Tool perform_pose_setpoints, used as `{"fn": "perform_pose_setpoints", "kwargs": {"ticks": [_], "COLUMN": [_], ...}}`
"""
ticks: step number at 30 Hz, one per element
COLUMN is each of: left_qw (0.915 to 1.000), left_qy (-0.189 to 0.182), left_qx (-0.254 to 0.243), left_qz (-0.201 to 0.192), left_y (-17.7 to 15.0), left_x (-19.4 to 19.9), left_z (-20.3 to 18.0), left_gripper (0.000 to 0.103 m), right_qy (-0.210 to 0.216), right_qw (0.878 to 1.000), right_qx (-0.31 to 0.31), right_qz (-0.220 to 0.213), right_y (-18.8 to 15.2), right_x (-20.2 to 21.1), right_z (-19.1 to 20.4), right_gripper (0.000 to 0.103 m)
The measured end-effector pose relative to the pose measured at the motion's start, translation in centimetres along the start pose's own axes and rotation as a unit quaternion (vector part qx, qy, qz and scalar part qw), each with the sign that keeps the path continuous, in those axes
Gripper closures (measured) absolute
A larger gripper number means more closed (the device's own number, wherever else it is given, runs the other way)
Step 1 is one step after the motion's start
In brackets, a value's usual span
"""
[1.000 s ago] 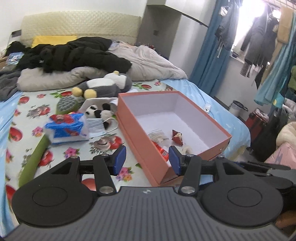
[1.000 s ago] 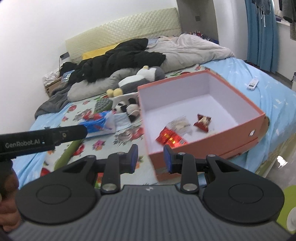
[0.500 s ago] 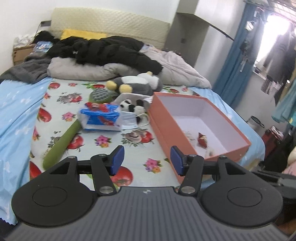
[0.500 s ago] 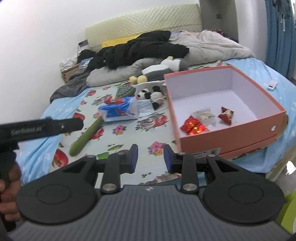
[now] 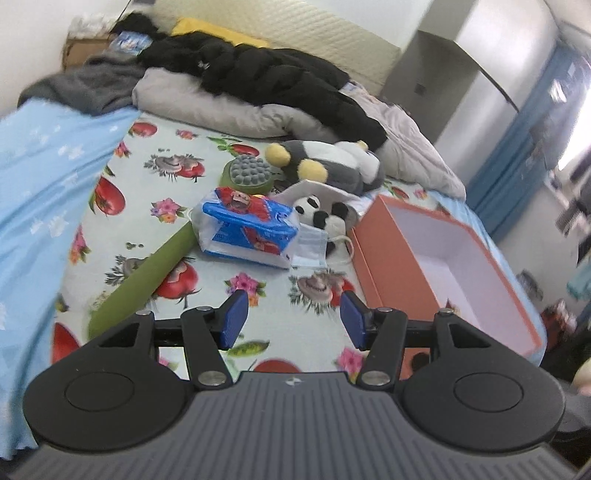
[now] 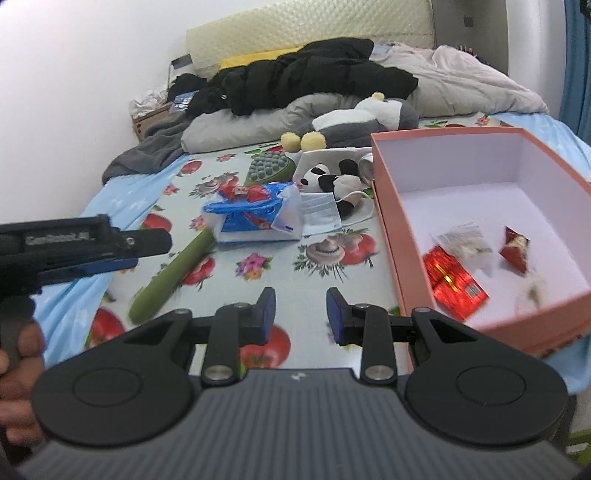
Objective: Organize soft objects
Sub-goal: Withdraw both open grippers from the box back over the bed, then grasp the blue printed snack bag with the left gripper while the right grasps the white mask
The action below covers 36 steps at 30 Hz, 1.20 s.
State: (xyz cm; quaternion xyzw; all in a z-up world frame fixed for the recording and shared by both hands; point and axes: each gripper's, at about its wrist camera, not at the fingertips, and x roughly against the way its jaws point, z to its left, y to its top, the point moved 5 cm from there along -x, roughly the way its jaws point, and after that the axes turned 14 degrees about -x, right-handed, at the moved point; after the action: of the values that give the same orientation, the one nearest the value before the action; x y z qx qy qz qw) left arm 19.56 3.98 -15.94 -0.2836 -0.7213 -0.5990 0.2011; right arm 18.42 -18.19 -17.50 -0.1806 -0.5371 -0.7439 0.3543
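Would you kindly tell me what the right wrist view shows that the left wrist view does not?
Only the right wrist view: the red packets on the box floor, and the left claw seen from the side. Only the left wrist view: blue curtains. Both: the orange box, small panda plush, blue tissue pack and green massage stick.

A bed (image 5: 155, 177) fills most of both views, spread with a pale sheet printed with tomatoes and flowers, and a light blue cover (image 5: 40, 177) along the left edge of the frame. A cream quilted headboard (image 6: 306, 33) stands at the upper centre against a plain white wall (image 6: 74, 66). Blue curtains (image 5: 517, 155) hang at the upper right, where bright daylight (image 5: 580, 144) glares in beside a grey wall column (image 5: 469, 92).
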Motion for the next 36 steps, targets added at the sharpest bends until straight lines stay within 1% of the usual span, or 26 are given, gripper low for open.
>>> {"fn": "perform_pose_setpoints", "kwargs": {"ticks": [6,7,8,9,10,12,15,17,20,23,25,27,29,31,33,34,35,36], "left_qw": [0.9974,0.9964,0.9951,0.9934,0.9917,0.9881,0.9819,0.9772,0.9716,0.9672,0.9640,0.9593,0.9528,0.9504,0.9492,0.9482,0.9474,0.9469], "left_qy": [-0.010,-0.012,-0.015,-0.018,-0.020,-0.018,-0.024,-0.030,-0.040,-0.043,-0.048,-0.055,-0.065,-0.064,-0.064,-0.066,-0.068,-0.069], "left_qx": [0.071,0.084,0.098,0.113,0.127,0.153,0.188,0.210,0.233,0.250,0.262,0.277,0.296,0.304,0.307,0.310,0.312,0.313], "left_qz": [0.004,0.003,0.002,0.001,-0.001,-0.003,-0.009,-0.009,-0.012,-0.005,-0.001,0.004,0.008,0.015,0.021,0.022,0.023,0.024], "left_y": [1.7,1.9,2.1,2.3,2.4,2.7,3.1,3.3,3.6,3.7,3.6,3.4,3.2,3.0,2.8,2.7,2.6,2.5], "left_x": [-5.6,-6.5,-7.3,-8.3,-9.1,-10.6,-12.7,-14.0,-15.6,-17.2,-18.3,-19.1,-20.1,-20.9,-21.8,-22.0,-22.4,-22.6], "left_z": [2.8,3.2,3.7,4.3,4.9,5.9,7.2,7.8,8.1,8.2,8.2,8.3,8.4,8.5,8.5,8.6,8.7,8.8], "left_gripper": [0.042,0.042,0.042,0.042,0.042,0.042,0.042,0.042,0.042,0.042,0.042,0.042,0.042,0.043,0.043,0.044,0.046,0.054], "right_qy": [-0.005,-0.006,-0.009,-0.012,-0.014,-0.016,-0.023,-0.019,-0.030,-0.026,-0.038,-0.037,-0.038,-0.046,-0.048,-0.047,-0.045,-0.045], "right_qw": [1.000,1.000,1.000,0.999,0.999,0.998,0.996,0.994,0.992,0.987,0.987,0.982,0.976,0.974,0.970,0.967,0.966,0.966], "right_qx": [-0.021,-0.024,-0.027,-0.031,-0.038,-0.059,-0.092,-0.105,-0.124,-0.156,-0.153,-0.185,-0.213,-0.220,-0.238,-0.248,-0.253,-0.253], "right_qz": [0.001,-0.002,-0.003,-0.002,-0.002,-0.001,-0.001,-0.002,0.000,-0.004,-0.012,0.000,0.010,0.014,0.026,0.030,0.031,0.031], "right_y": [3.1,3.6,4.0,4.5,4.9,5.7,7.1,7.9,9.1,10.2,10.6,10.9,10.9,10.8,10.6,10.5,10.5,10.4], "right_x": [-6.3,-7.3,-8.3,-9.4,-10.5,-12.2,-14.4,-15.9,-18.6,-20.8,-22.3,-23.7,-24.9,-25.9,-26.8,-27.2,-27.5,-27.7], "right_z": [0.2,0.2,0.3,0.3,0.4,0.1,-0.4,-0.6,-1.1,-1.5,-1.6,-2.2,-2.8,-3.1,-3.5,-3.7,-3.8,-3.7], "right_gripper": [0.069,0.065,0.052,0.046,0.043,0.044,0.044,0.044,0.044,0.044,0.044,0.044,0.043,0.043,0.043,0.043,0.046,0.049]}}
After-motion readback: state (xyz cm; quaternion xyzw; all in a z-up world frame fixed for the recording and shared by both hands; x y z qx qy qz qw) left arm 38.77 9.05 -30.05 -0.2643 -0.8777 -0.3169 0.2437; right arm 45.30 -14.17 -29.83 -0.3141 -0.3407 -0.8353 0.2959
